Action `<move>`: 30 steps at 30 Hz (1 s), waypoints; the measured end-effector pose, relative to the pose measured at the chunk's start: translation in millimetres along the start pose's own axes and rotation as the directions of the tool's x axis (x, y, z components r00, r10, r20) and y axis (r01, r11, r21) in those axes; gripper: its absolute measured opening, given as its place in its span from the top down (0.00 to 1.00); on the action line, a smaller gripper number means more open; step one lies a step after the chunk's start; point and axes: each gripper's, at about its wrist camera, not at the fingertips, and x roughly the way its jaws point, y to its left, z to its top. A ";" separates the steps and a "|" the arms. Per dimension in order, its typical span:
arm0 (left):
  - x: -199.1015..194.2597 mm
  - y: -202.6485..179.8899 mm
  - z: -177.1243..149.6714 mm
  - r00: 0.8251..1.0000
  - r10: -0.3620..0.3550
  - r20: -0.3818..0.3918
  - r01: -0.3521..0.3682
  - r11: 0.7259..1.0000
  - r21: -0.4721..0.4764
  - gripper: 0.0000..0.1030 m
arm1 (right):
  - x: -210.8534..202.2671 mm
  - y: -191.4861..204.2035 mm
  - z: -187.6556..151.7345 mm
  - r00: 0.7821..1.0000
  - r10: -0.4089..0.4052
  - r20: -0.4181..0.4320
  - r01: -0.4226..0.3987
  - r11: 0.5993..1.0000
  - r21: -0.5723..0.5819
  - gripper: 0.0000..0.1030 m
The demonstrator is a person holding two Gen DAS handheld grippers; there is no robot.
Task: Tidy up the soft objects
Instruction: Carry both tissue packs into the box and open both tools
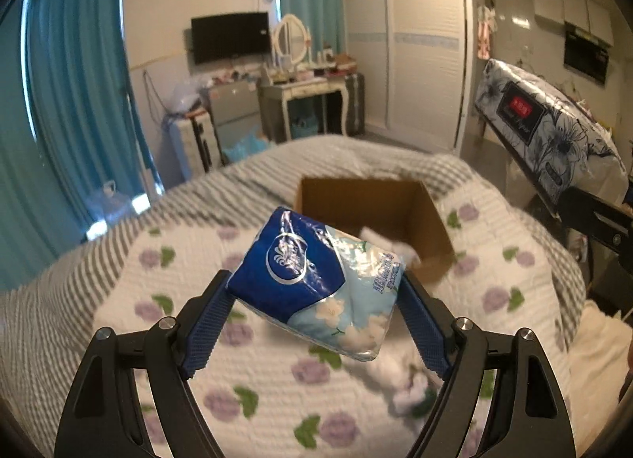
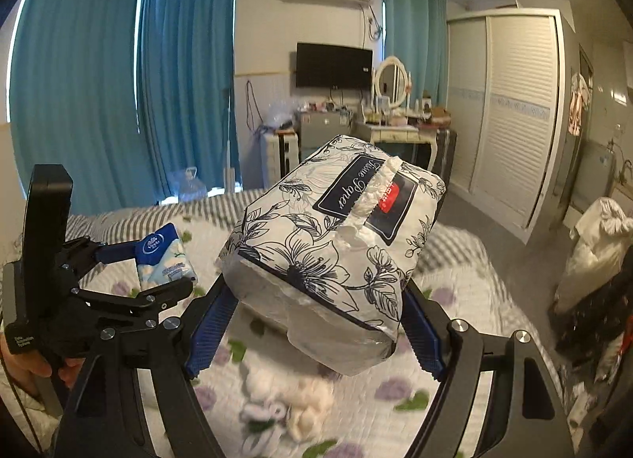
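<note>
The left tool (image 1: 316, 292) pinches a blue tissue pack (image 1: 316, 284) between its two blue pads, one pad on each short end, so the pack's long axis runs across the gap from finger to finger. The pack sits tilted: its dark blue end with the round logo is up at the left pad (image 1: 209, 323), and its pale flowered end drops toward the right pad. It hangs clear above the bed (image 1: 277, 398), whose cover is white with purple flowers. Ahead of this tool, farther along the bed, an open cardboard box (image 1: 431, 228) stands with something white inside. The right tool (image 2: 316, 299) clamps a larger tissue pack with black flower print (image 2: 332, 244), gripped across its near end by both pads. This pack's long axis points away from the tool, rising toward the far wall, and its torn top seam with the "Tissue Paper" label faces up. It too is held off the bed. Below the right tool, loose white soft pieces (image 2: 292, 414) lie on the cover, blurred. Left of the right tool, the left one appears with its blue pack, and a hand (image 2: 31, 363) grips its handle.
</note>
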 end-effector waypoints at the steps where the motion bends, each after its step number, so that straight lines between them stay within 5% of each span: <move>1: -0.1 -1.7 5.4 1.000 0.000 0.009 0.000 1.000 -0.002 0.20 | 4.0 -2.7 7.4 1.000 -0.008 0.006 0.008 1.000 -0.008 0.23; 11: 77.4 -15.2 59.5 1.000 -0.005 0.021 0.004 0.999 0.043 0.20 | 83.8 -33.3 44.5 0.999 0.023 -0.024 -0.023 1.000 -0.017 0.23; 21: 172.6 -21.2 41.3 0.995 -0.017 -0.098 0.023 0.998 0.064 0.20 | 200.5 -64.2 0.6 0.977 0.076 -0.201 -0.067 0.997 0.047 0.23; 27: 190.0 -29.1 35.7 0.994 -0.004 -0.112 0.019 0.991 0.131 0.20 | 231.0 -73.5 -15.1 0.965 0.115 -0.236 -0.100 0.992 0.072 0.23; 30: 193.7 -34.7 32.0 0.991 -0.021 -0.135 0.040 0.989 0.142 0.18 | 230.8 -74.2 -16.3 0.967 0.131 -0.217 -0.115 0.990 0.087 0.14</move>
